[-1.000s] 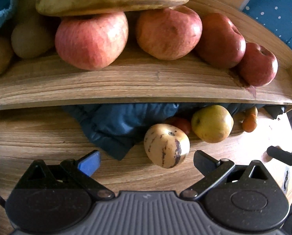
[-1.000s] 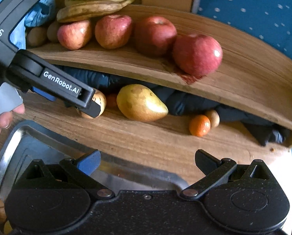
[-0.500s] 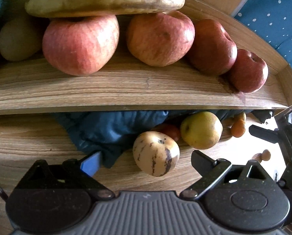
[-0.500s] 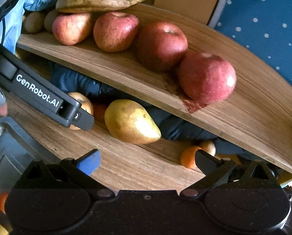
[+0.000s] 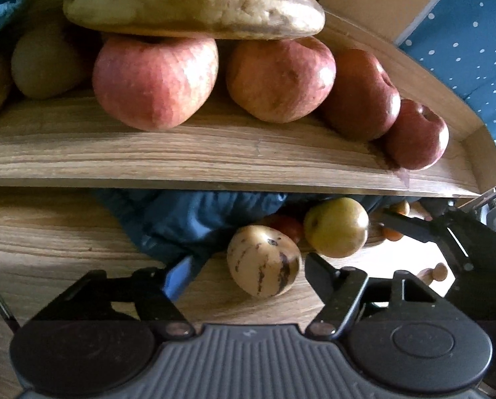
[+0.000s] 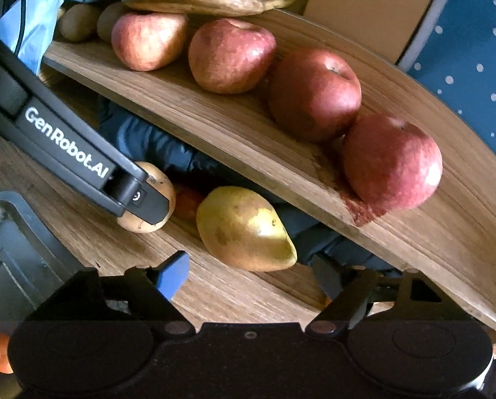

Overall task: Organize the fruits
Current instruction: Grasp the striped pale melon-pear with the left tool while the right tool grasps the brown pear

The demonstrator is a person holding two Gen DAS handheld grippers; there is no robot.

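Nearest in the left wrist view, the left tongs (image 5: 244, 267) are spread wide w/ nothing between them. The striped pale fruit (image 5: 264, 261) (pepino-type, I'd guess) lies on the tabletop (image 5: 48, 242) just ahead, a bit right of centre, closer to the right finger than the blue-tipped left one. Can't tell if that finger touches it. It looks egg-shaped, long axis slightly tilted, running roughly away from the tongs.

Right tongs (image 6: 248, 274) are also wide open & empty. The yellow pear (image 6: 244, 229) sits right in front of them, fat end toward the left, narrow end pointing right & toward the right finger, so its long axis runs across the opening, not along it. It is nearly inside the gap.

Key relation, imo: each fruit is dead ahead of its own tongs, pale one for the left, pear for the right. The right looks closer to a grab; since the pear lies crosswise, closing would squeeze it end to end, which could slip off the taper.

Behind those, a reddish fruit (image 5: 286, 227) is tucked btwn them against a dark blue cloth (image 5: 188, 219) under the shelf. A small orange one (image 5: 391, 233) lies further right. At the lower left of the right view there's the edge of a metal tray (image 6: 2, 219).

Up top, the wooden shelf (image 5: 214, 156) carries a row of red apples (image 6: 314, 94), w/ bananas (image 5: 194, 10) stacked over them.
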